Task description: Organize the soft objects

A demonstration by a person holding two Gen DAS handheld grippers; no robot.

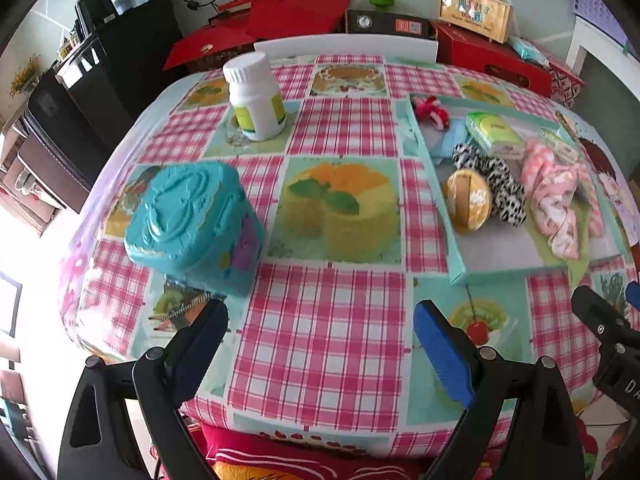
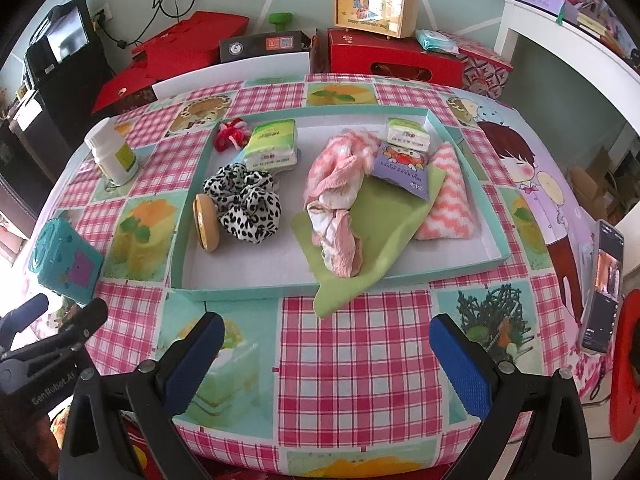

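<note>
A shallow teal-rimmed tray lies on the checked tablecloth and shows in the left wrist view at right. In it lie a leopard-print scrunchie, a pink crumpled cloth, a green cloth, a pink zigzag towel, two tissue packs, a purple packet, a red-white yarn piece and a round yellow puff. My left gripper is open and empty over the table's front. My right gripper is open and empty in front of the tray.
A teal plastic box stands at the table's left front, also in the right wrist view. A white pill bottle stands further back. A phone leans at the right edge. Red boxes sit behind the table.
</note>
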